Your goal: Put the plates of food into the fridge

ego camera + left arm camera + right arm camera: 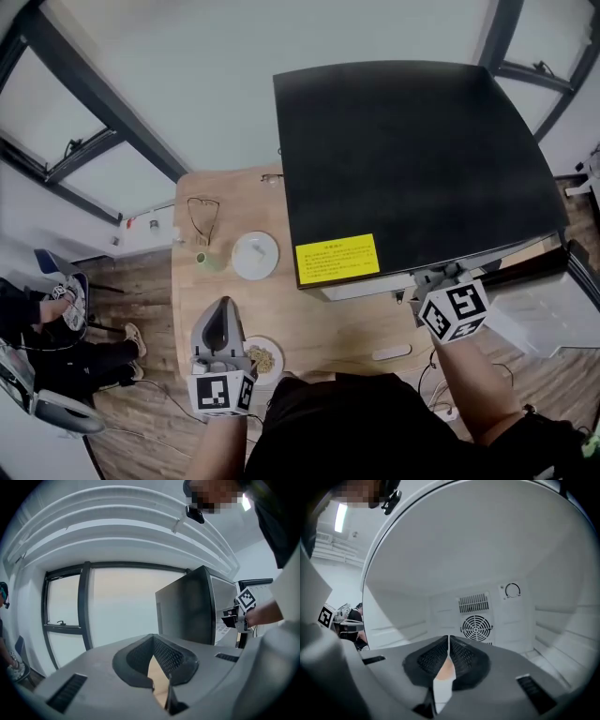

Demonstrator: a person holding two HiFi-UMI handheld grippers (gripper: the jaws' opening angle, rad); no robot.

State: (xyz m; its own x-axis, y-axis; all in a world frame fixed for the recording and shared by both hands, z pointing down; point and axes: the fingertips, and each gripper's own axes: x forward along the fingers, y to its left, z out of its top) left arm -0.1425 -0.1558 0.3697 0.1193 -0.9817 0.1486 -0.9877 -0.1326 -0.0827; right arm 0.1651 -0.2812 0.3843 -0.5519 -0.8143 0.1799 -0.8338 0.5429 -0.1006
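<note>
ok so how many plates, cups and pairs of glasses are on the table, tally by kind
plates: 2 (white plate, plate with food)
cups: 1 (green cup)
glasses: 1 (pair of glasses)
total: 4
not counted: small dark thing by the fridge, too small to tell

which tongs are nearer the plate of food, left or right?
Left. The left tongs sit right beside the plate of food; the right tongs are across at the fridge opening.
</note>
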